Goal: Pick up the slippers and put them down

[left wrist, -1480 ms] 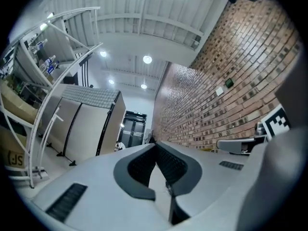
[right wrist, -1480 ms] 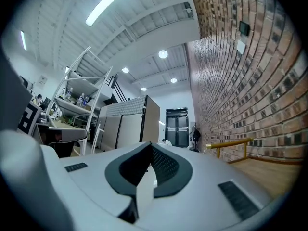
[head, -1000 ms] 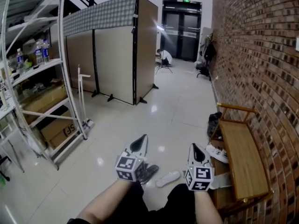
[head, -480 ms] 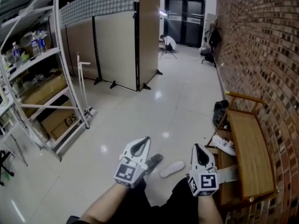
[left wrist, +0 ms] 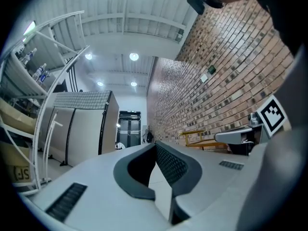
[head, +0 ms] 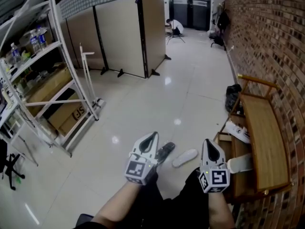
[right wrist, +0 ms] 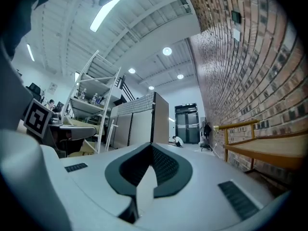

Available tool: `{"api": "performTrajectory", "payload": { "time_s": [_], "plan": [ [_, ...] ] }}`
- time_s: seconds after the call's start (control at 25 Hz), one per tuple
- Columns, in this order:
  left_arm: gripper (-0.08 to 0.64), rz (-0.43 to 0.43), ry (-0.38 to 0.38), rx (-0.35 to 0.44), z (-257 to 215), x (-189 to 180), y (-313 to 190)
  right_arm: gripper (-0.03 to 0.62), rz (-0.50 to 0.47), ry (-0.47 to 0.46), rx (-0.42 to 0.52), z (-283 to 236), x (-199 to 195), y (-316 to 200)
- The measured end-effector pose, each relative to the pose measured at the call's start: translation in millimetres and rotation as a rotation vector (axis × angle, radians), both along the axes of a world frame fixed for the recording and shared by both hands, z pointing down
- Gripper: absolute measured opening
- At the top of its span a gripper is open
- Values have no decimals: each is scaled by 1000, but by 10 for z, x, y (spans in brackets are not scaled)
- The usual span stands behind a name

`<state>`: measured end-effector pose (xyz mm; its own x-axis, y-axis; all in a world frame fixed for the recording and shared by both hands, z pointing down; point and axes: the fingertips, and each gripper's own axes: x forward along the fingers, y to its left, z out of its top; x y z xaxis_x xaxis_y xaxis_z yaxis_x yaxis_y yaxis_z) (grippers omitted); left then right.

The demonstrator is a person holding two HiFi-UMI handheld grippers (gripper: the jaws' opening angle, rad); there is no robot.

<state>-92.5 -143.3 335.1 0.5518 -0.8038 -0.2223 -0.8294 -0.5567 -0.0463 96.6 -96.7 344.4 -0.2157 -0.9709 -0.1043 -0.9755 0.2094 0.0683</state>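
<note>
- The dark slipper (head: 166,150) and the white slipper (head: 185,157) lie side by side on the glossy floor (head: 157,104). They are just apart, and each has its long axis running from lower left to upper right in the head view.
- Which end is the toe is too small to tell.
- The dark slipper's near end is hidden behind the left gripper (head: 152,136).
- The white slipper is plain, slim and pale. It sits between the two grippers, near the wooden bench (head: 264,142).
- The left gripper's jaws are closed together with nothing between them.
- The right gripper (head: 209,142) is likewise closed and empty.
- Both grippers are above the floor, clear of the slippers.
</note>
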Motion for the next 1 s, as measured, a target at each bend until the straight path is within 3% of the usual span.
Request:
{"api": "performTrajectory", "payload": {
  "time_s": [0.28, 1.0],
  "plan": [
    [0, -34, -19, 13, 66, -113, 61, 9, -16, 6, 9, 94, 22, 150],
    [0, -38, 5, -59, 267, -147, 71, 8, 17, 15, -69, 329, 203, 192]
  ]
}}
